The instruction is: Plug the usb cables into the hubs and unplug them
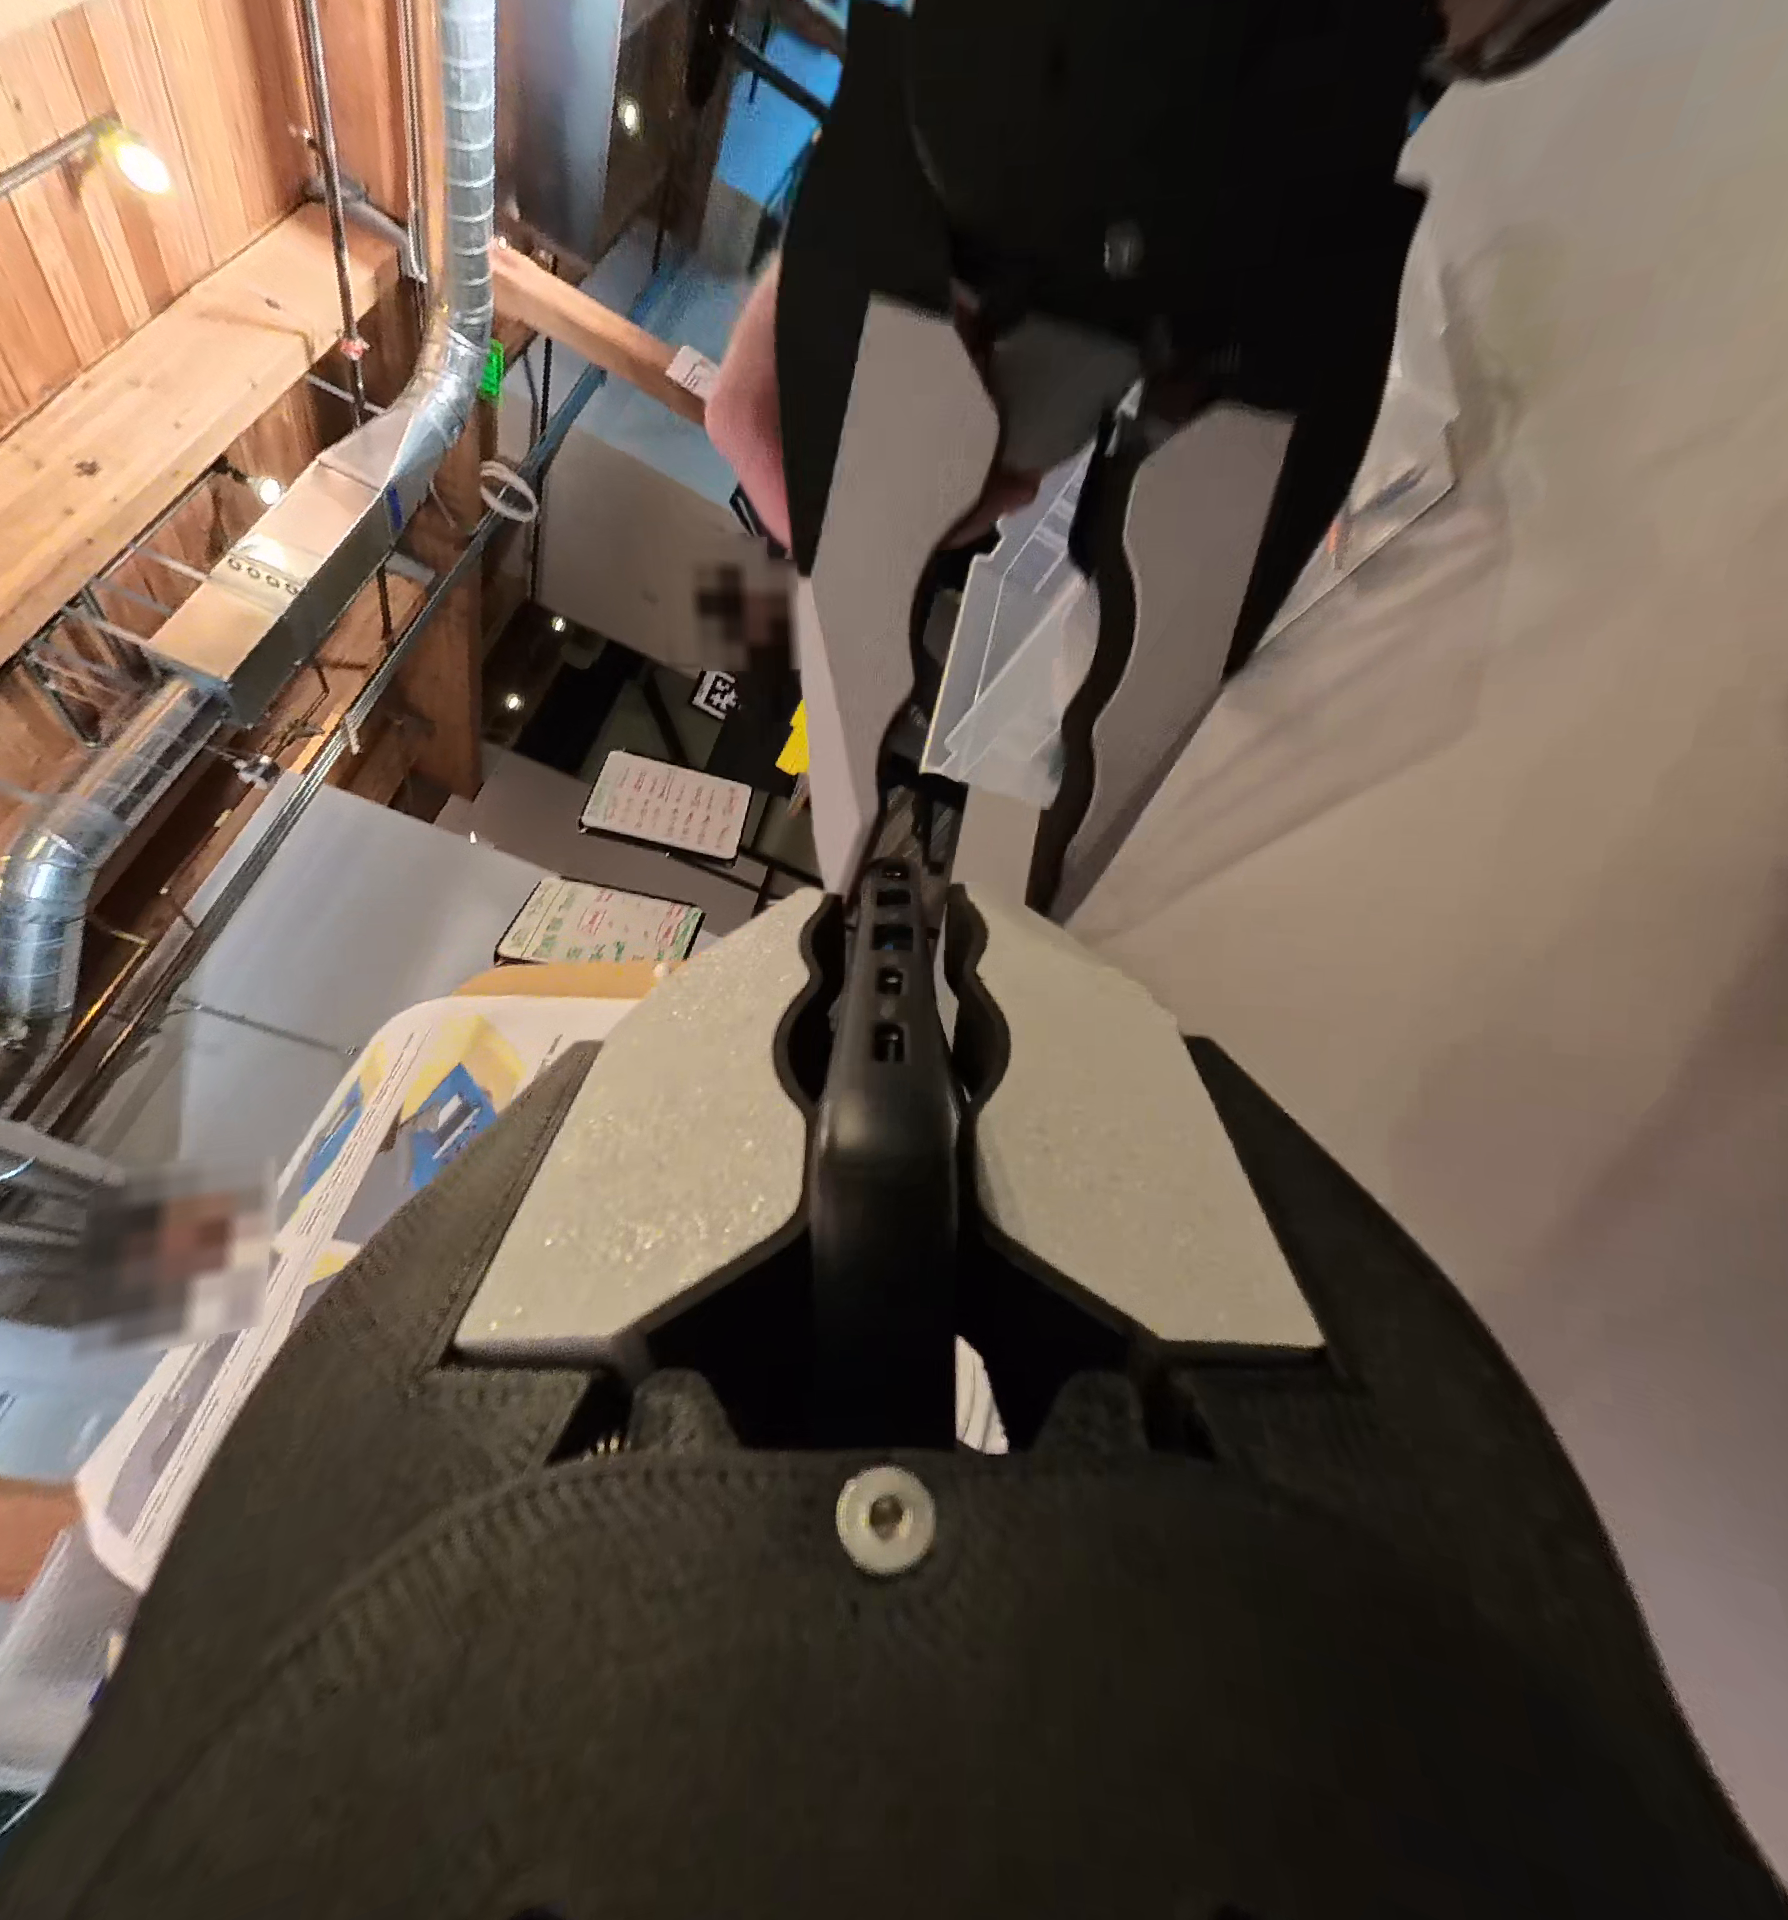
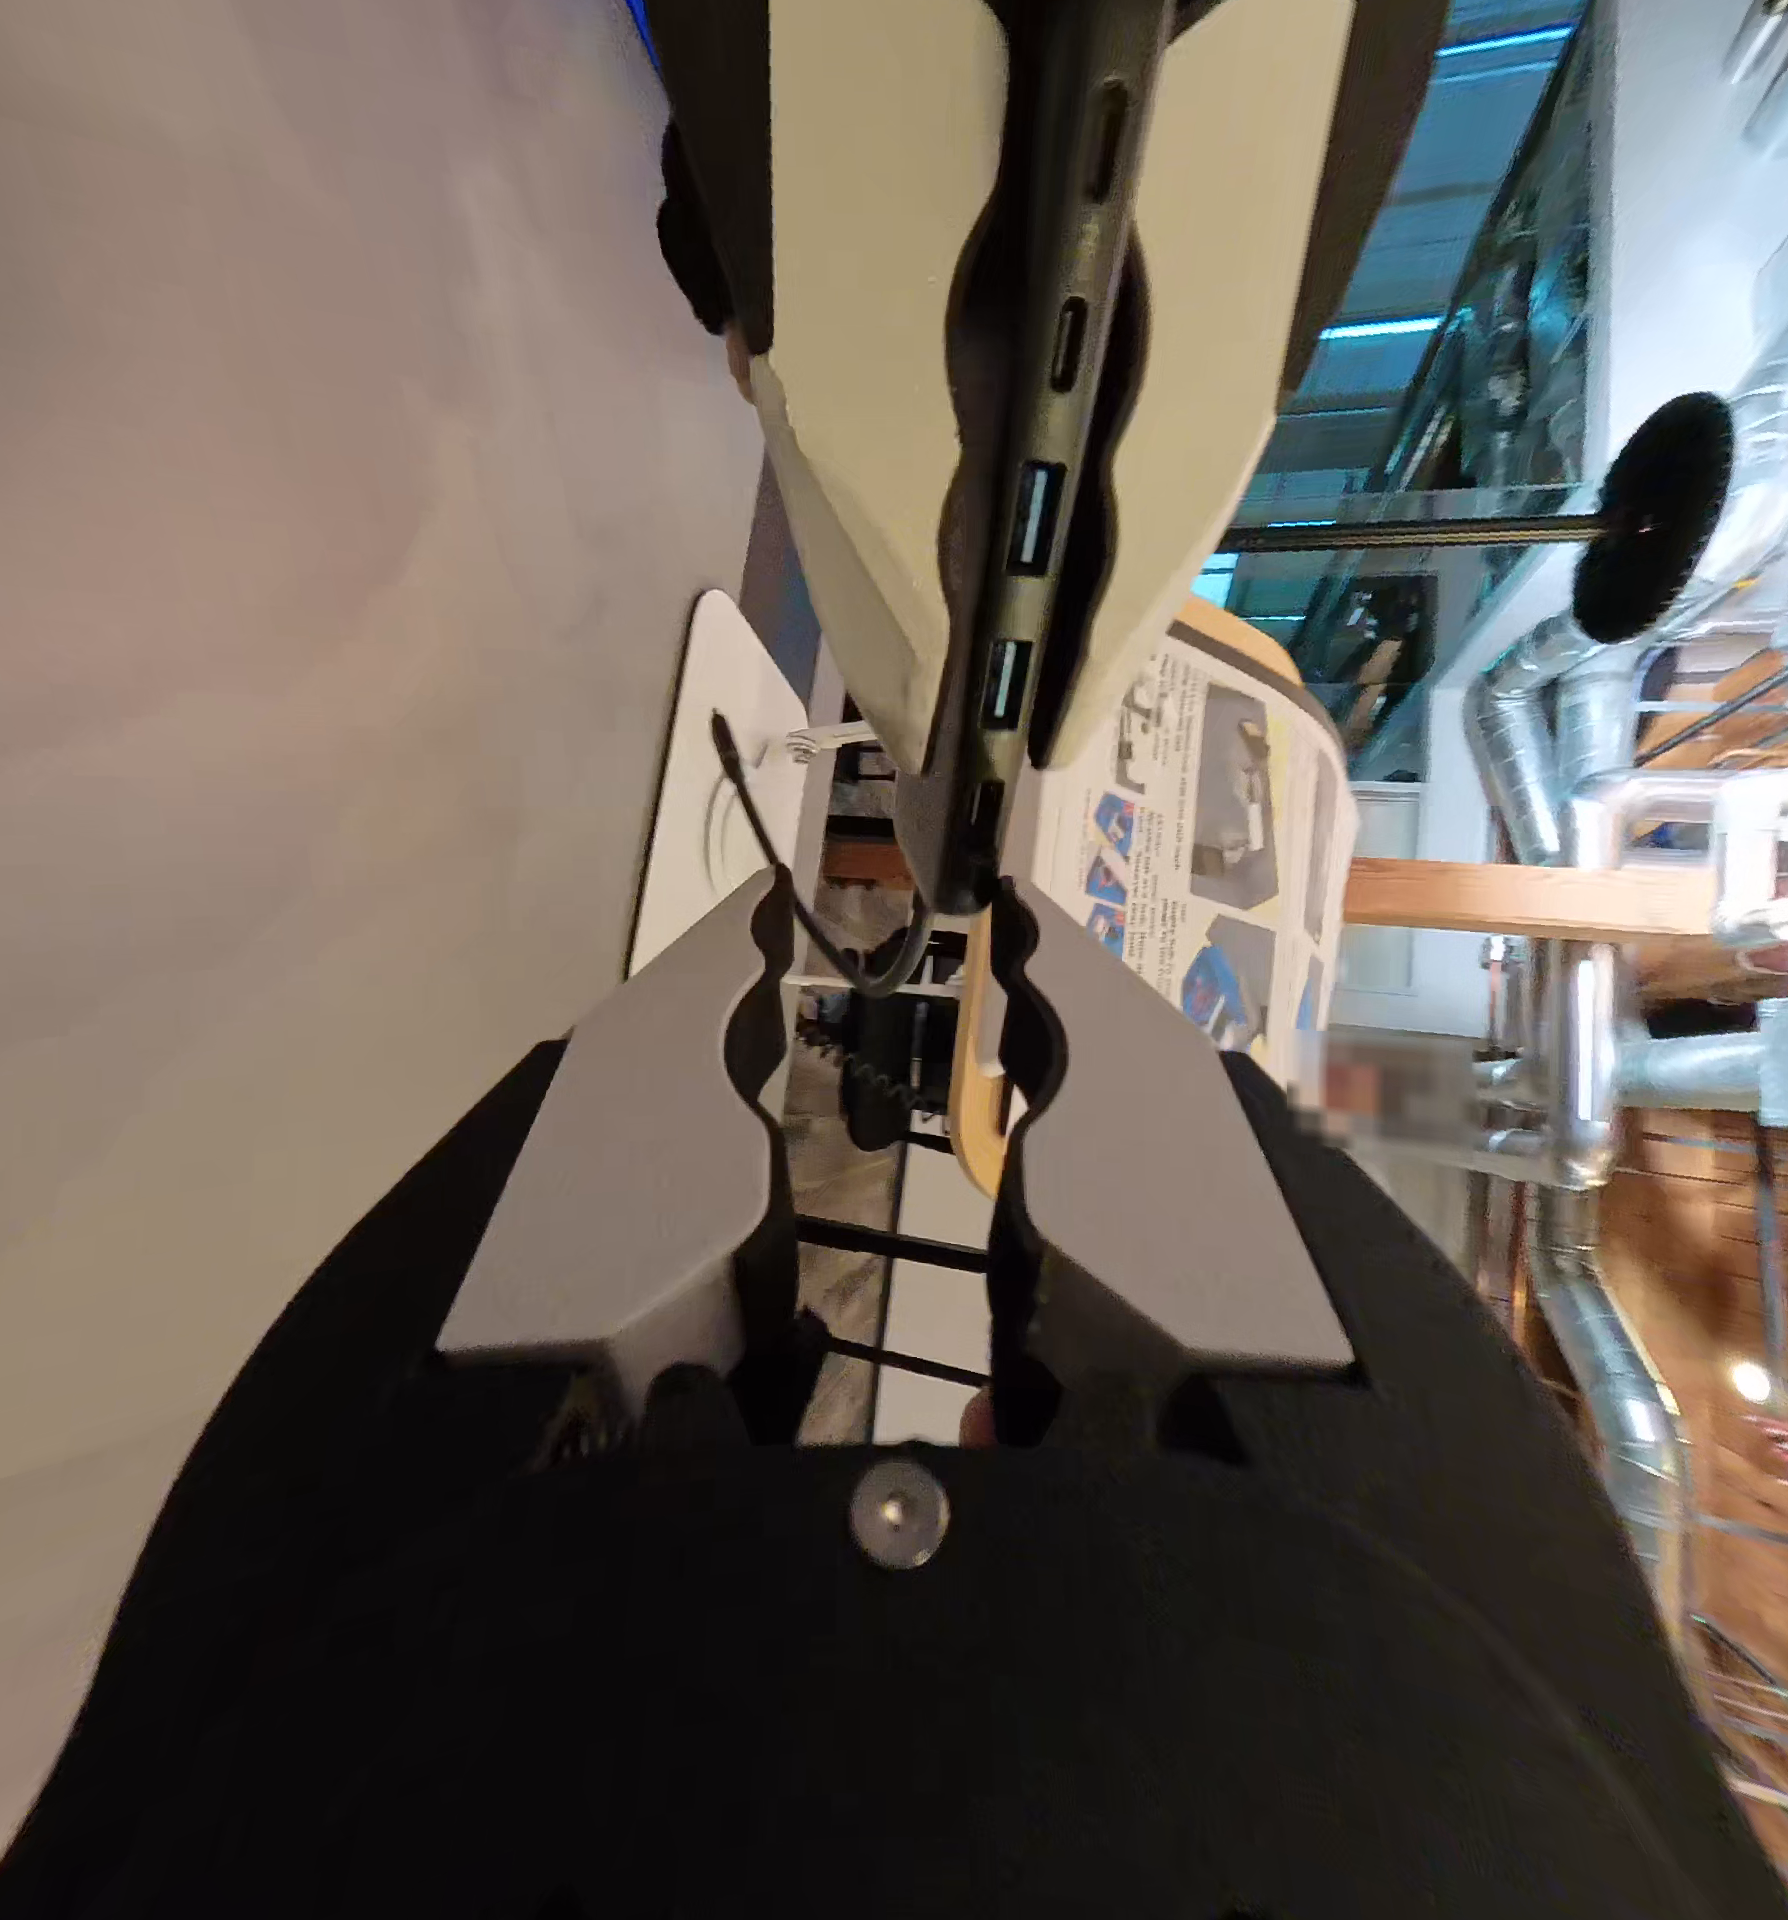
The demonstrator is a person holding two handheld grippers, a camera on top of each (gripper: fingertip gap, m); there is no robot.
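Slim dark hub [image 1: 885, 1060] between grey fingers [image 1: 692, 1132]

I am working in what looks like a lab or workshop set up in a converted industrial building. Overhead I see a wooden plank ceiling [image 1: 142, 343] with heavy beams, bare silver ducts [image 1: 459, 208] and small spotlights [image 1: 137, 161]. Glass partitions [image 2: 1441, 343] stand farther off. Printed instruction sheets [image 2: 1212, 800] with photos lie at the rounded edge of a table [image 2: 983, 1122], whiteboards [image 1: 666, 805] with coloured writing stand beyond, and a black-and-white marker tag [image 1: 718, 691] is posted nearby.
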